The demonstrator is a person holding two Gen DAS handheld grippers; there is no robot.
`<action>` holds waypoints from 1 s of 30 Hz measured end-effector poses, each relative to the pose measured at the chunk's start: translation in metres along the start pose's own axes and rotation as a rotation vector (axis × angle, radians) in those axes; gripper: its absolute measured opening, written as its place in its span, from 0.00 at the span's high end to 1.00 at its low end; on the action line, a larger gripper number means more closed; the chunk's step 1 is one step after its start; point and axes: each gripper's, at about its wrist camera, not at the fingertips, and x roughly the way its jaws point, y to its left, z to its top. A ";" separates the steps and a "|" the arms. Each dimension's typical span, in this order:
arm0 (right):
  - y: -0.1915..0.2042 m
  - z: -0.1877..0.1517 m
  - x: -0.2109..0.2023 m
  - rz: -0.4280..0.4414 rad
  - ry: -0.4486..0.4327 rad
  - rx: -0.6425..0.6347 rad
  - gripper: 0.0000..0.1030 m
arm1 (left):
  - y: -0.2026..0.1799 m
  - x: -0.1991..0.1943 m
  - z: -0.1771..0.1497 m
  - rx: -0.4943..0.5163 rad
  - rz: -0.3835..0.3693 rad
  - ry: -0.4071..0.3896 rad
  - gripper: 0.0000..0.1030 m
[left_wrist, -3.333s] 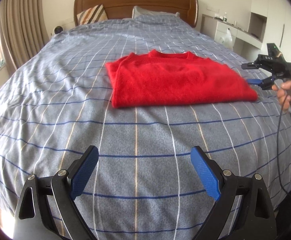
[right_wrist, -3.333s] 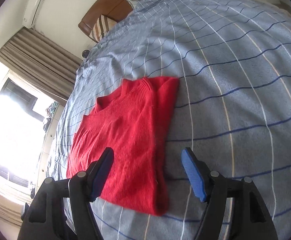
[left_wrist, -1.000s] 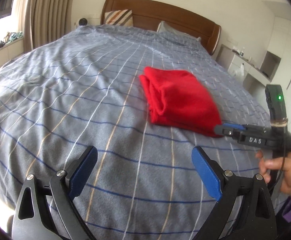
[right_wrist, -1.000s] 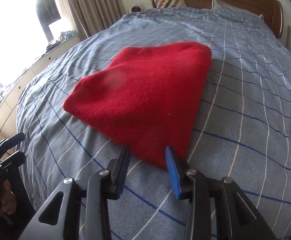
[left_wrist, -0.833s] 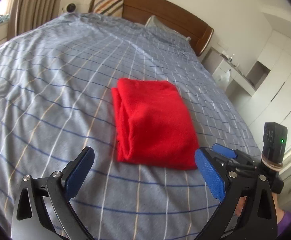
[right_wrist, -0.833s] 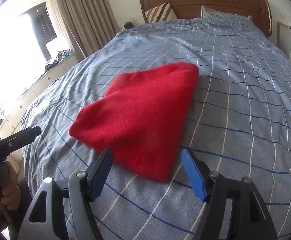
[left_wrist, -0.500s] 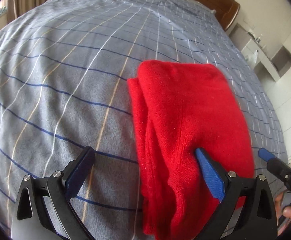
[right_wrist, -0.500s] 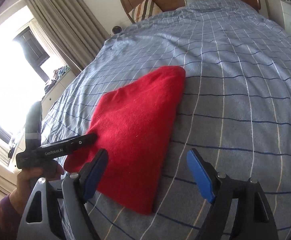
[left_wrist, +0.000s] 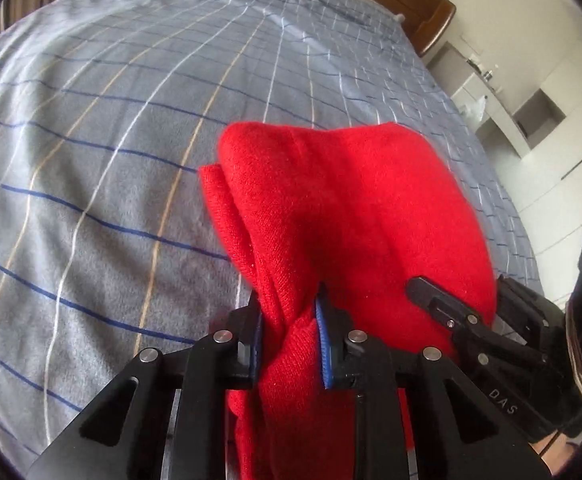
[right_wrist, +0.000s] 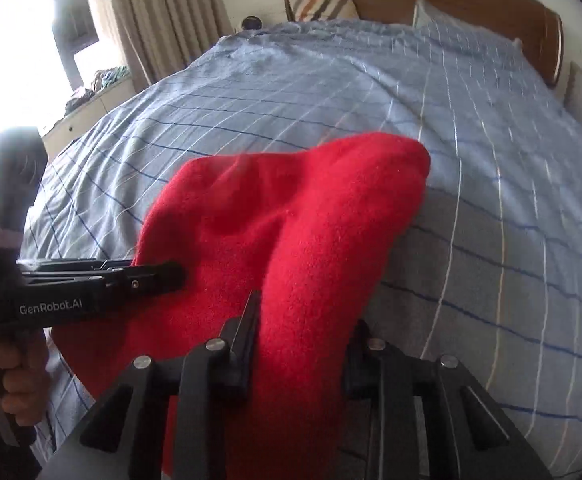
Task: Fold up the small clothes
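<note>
Half a second ago we hovered wide; now left tongs (left_wrist: 289, 344) and right tongs (right_wrist: 299, 344) are closing, clenched on the folded red knitted sweater's (left_wrist: 351, 216) near edge, ready for another fold.

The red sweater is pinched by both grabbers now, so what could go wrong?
1. The left gripper is closing on a thick bunch of the red sweater, layers splaying at the left edge; a lift might pull them apart and spoil the fold.
2. The right gripper is closing on the same near edge, close beside it. The far end sags toward the bed cover and may drag or flop open.
</note>
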 end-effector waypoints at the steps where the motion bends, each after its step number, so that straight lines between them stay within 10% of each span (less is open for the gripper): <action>1: 0.004 0.003 -0.009 -0.012 -0.026 -0.020 0.71 | -0.008 -0.010 0.004 0.023 -0.004 -0.028 0.80; 8: -0.015 0.048 -0.098 0.008 -0.237 0.009 0.71 | -0.061 -0.082 0.042 0.127 -0.084 -0.199 0.78; 12: -0.045 0.049 -0.106 0.080 -0.171 0.119 0.52 | -0.068 -0.065 0.027 0.159 -0.002 -0.126 0.41; 14: -0.057 0.024 -0.098 0.080 -0.086 0.149 0.13 | -0.061 -0.054 -0.002 0.194 0.092 -0.100 0.23; 15: -0.061 0.005 -0.095 0.058 -0.052 0.151 0.09 | -0.057 -0.054 -0.021 0.217 0.151 -0.108 0.21; 22: -0.063 -0.123 -0.114 -0.150 0.046 0.143 0.08 | -0.058 -0.086 -0.127 0.308 0.401 -0.224 0.03; 30: -0.010 -0.161 -0.180 -0.220 -0.066 0.158 0.00 | -0.073 -0.132 -0.171 0.222 0.490 -0.263 0.00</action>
